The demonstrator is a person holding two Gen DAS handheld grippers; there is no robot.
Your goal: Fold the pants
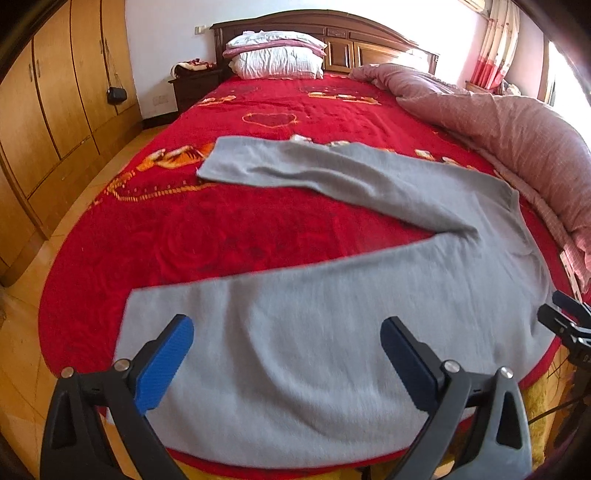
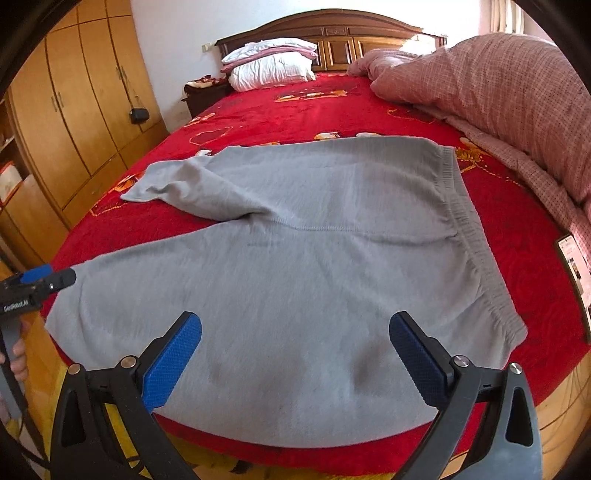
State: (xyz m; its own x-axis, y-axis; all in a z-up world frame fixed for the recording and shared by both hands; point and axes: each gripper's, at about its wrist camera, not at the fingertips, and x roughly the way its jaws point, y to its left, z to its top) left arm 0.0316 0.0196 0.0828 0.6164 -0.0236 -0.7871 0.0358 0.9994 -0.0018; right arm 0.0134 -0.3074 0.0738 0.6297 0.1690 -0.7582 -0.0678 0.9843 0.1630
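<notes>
Grey sweatpants (image 1: 332, 295) lie spread flat on the red bedspread (image 1: 221, 229), legs splayed apart in a V. In the left wrist view my left gripper (image 1: 288, 332) hangs open over the near leg, its blue pads empty. The far leg (image 1: 295, 166) stretches toward the left. In the right wrist view my right gripper (image 2: 295, 328) is open above the seat of the sweatpants (image 2: 295, 266), close to the elastic waistband (image 2: 476, 251) on the right. Each gripper shows at the edge of the other's view: left gripper (image 2: 55, 278), right gripper (image 1: 565, 317).
A pink checked quilt (image 1: 517, 147) is heaped along the bed's right side. Pillows (image 1: 277, 55) sit by the wooden headboard (image 1: 351, 33). Wooden wardrobes (image 1: 55, 110) line the left wall. A flat card or phone (image 2: 576, 266) lies at the bed's right edge.
</notes>
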